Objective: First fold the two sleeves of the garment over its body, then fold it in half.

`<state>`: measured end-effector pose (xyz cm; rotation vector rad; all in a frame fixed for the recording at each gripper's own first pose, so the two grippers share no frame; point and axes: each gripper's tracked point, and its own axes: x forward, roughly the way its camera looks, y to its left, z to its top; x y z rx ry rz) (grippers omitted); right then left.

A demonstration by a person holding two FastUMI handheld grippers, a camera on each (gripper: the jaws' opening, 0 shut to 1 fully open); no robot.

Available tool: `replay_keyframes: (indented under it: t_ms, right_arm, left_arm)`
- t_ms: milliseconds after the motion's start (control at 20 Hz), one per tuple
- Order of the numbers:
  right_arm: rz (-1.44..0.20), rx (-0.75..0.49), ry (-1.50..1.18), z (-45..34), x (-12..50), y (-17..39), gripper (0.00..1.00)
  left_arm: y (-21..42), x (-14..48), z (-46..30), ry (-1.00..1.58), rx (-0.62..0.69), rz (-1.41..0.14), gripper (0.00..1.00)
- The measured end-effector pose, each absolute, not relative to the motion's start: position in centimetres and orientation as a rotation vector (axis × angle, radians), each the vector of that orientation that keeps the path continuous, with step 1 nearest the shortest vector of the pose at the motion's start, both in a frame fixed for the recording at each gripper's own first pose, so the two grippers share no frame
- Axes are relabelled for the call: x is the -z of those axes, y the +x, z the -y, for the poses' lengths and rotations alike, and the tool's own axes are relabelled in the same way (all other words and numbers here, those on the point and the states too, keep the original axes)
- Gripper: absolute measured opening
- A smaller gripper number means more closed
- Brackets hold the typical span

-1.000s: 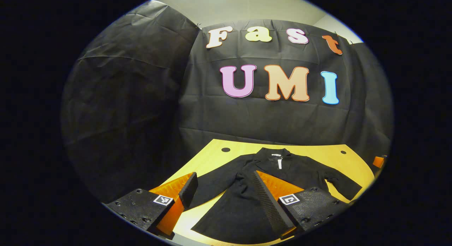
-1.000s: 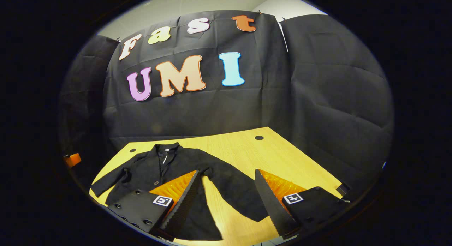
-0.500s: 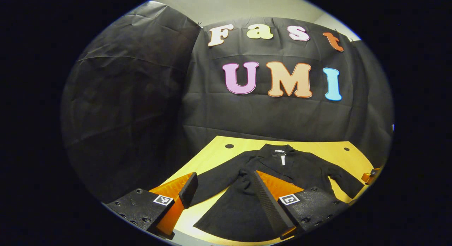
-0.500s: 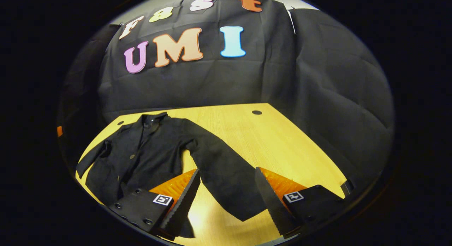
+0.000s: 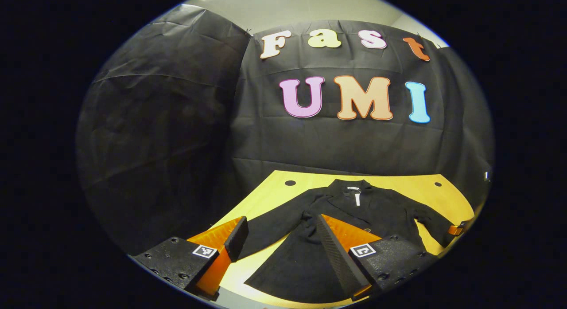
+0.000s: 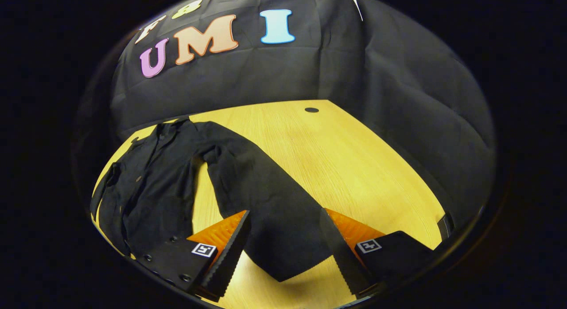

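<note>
A black jacket [image 5: 354, 211] lies flat, front up, on the yellow wooden table [image 5: 270, 191], collar at the far side. My left gripper [image 5: 280, 234] hovers open over the near left part; the jacket's left sleeve [image 5: 266, 229] runs between its fingers. In the right gripper view the jacket [image 6: 150, 189] lies to the left and its right sleeve [image 6: 261, 198] stretches toward me. My right gripper [image 6: 284, 220] is open, low over the table [image 6: 354, 158], with the sleeve's cuff end between its fingers. Part of the right gripper [image 5: 455, 229] shows at that sleeve's end in the left gripper view.
The table has small round holes near its far corners [image 5: 290, 183] [image 6: 311, 110]. Black cloth walls close the booth behind and on both sides. Bare tabletop stretches to the right of the sleeve in the right gripper view.
My right gripper has moved forward and tilted down over the right sleeve, so the cuff now lies between its fingers. My left gripper has hardly moved.
</note>
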<state>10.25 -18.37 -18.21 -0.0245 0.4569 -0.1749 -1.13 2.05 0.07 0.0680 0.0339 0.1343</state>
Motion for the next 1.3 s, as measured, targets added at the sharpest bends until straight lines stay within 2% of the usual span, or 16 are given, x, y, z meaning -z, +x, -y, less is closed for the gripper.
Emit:
replay_keyframes:
  t_ms: [100, 150, 200, 250, 300, 350, 400, 850, 900, 950, 1000, 1100, 1150, 1250, 1300]
  right_arm:
    - [-0.481, 0.174, -0.042, 19.1, 18.7, 10.7, 0.94]
    - [-0.496, 0.169, -0.048, 19.2, 19.1, 10.9, 0.99]
    - [-0.512, 0.165, -0.052, 19.3, 19.6, 10.9, 0.94]
    - [-0.525, 0.161, -0.056, 19.5, 20.0, 11.1, 0.99]
    - [-0.541, 0.158, -0.057, 19.6, 20.5, 11.0, 0.94]
    - [-0.561, 0.156, -0.061, 19.6, 20.9, 11.1, 0.99]
    - [-0.569, 0.150, -0.066, 19.6, 20.9, 11.1, 0.99]
    - [-0.557, 0.132, -0.041, 20.1, 21.3, 11.2, 0.98]
    - [-0.561, 0.120, -0.044, 19.7, 21.3, 11.2, 0.94]
    - [-0.563, 0.110, -0.050, 19.3, 21.2, 11.3, 0.80]
    - [-0.565, 0.096, -0.055, 19.0, 21.3, 11.5, 0.74]
    - [-0.562, 0.075, -0.063, 18.1, 21.4, 11.6, 0.53]
    - [-0.561, 0.068, -0.061, 17.8, 21.5, 11.7, 0.40]
    - [-0.559, 0.069, -0.046, 17.5, 21.5, 11.7, 0.20]
    - [-0.557, 0.072, -0.048, 17.6, 21.5, 11.7, 0.16]
  left_arm:
    - [-1.2, -0.2, -2.0, 0.068, -0.138, -0.028, 0.94]
    - [-1.2, -0.1, -2.0, 0.068, -0.140, -0.027, 0.93]
    - [-1.2, -0.1, -2.0, 0.071, -0.143, -0.029, 0.93]
    - [-1.3, 0.0, -2.1, 0.074, -0.147, -0.031, 0.93]
    - [-1.3, 0.0, -2.2, 0.077, -0.152, -0.032, 0.93]
    - [-1.3, 0.0, -2.1, 0.076, -0.155, -0.032, 0.93]
    - [-1.6, 0.0, -2.2, 0.076, -0.157, -0.034, 0.93]
    - [-2.4, 0.9, -2.3, 0.071, -0.159, -0.046, 0.94]
    - [-2.4, 0.9, -2.2, 0.067, -0.157, -0.048, 0.93]
    - [-2.4, 1.2, -2.2, 0.063, -0.158, -0.050, 0.94]
    - [-2.5, 1.2, -2.2, 0.061, -0.160, -0.052, 0.94]
    - [-2.6, 1.3, -2.3, 0.059, -0.165, -0.055, 0.94]
    - [-2.8, 1.5, -2.4, 0.059, -0.169, -0.056, 0.94]
    - [-3.0, 1.4, -2.3, 0.060, -0.174, -0.054, 0.94]
    - [-3.1, 1.4, -2.2, 0.058, -0.173, -0.054, 0.94]
